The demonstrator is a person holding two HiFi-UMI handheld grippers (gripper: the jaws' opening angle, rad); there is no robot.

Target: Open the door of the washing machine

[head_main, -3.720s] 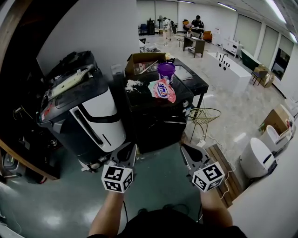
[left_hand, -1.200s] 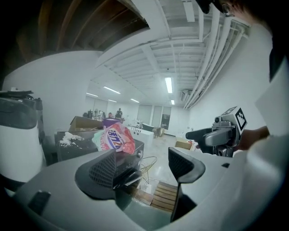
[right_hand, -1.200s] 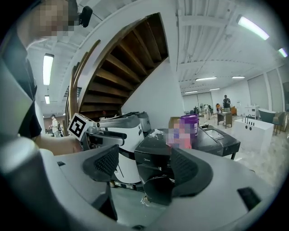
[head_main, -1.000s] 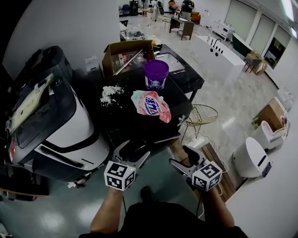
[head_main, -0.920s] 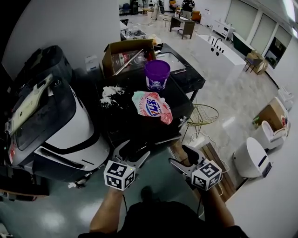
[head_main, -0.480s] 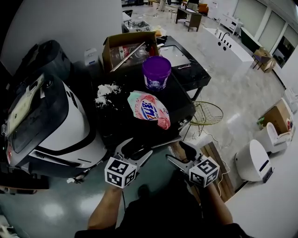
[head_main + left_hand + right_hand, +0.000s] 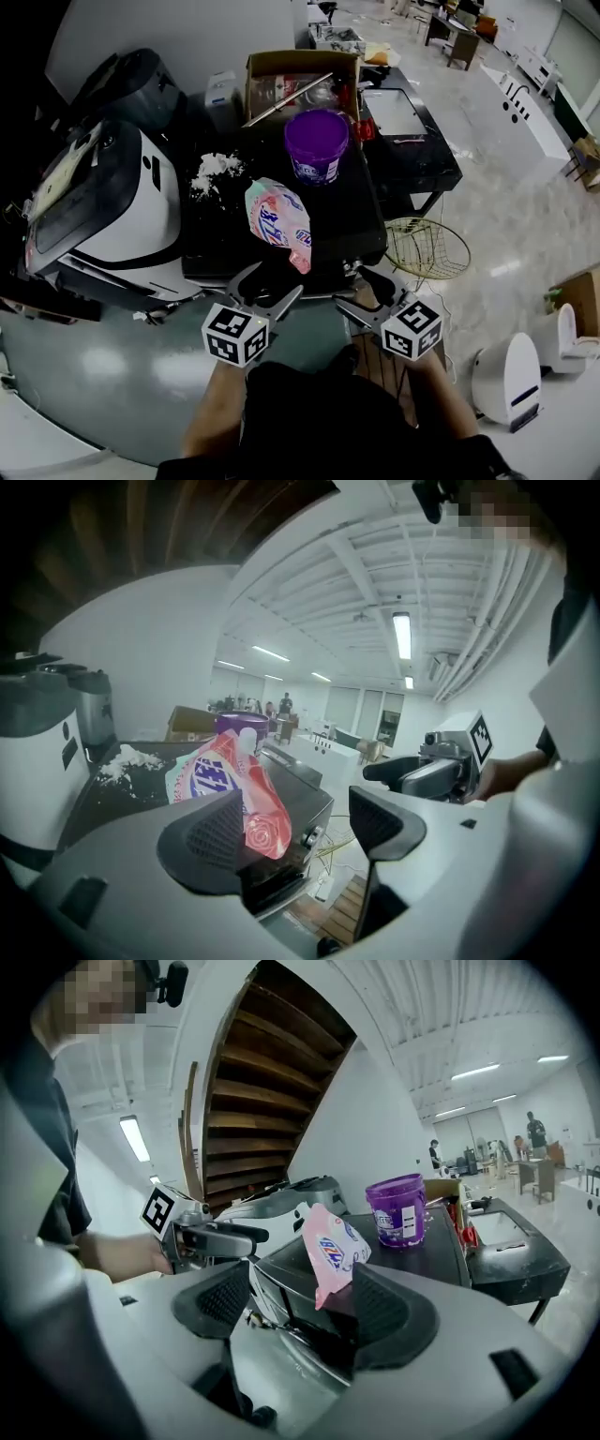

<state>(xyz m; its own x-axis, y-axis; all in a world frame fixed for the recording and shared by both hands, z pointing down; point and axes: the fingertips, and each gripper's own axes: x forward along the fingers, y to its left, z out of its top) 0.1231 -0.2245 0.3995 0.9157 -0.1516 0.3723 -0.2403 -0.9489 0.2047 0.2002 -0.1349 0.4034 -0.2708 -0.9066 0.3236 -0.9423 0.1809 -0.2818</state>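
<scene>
The washer (image 7: 342,217) stands in the middle of the head view, a black box whose flat top faces up and whose front faces the person. On its top lie a pink pouch (image 7: 278,223) near the front edge, a purple bucket (image 7: 317,143) upright behind it, and a patch of white powder (image 7: 214,172) toward the back left. A cardboard box (image 7: 300,80) sits behind the bucket. A white and black machine (image 7: 122,216) stands just beside the washer on the left. A low black table (image 7: 412,141) stands on the right, with a wire basket (image 7: 427,248) on the floor in front of it.

The left gripper (image 7: 275,281) hangs before the washer's front edge, below the pouch. Its claw is released: in the left gripper view the two pads stand wide apart. Between them only the washer's front corner and the pouch show, farther off. Nothing is grasped.

The right gripper (image 7: 354,289) hangs beside it, near the washer's front right corner. Its claw is released too. The right gripper view shows both pads well apart, with the washer's dark front framed between them and no pad pressing on it.

Both grippers point at the washer's front. The door itself lies on that front face, and whether it is shut cannot be told.
</scene>
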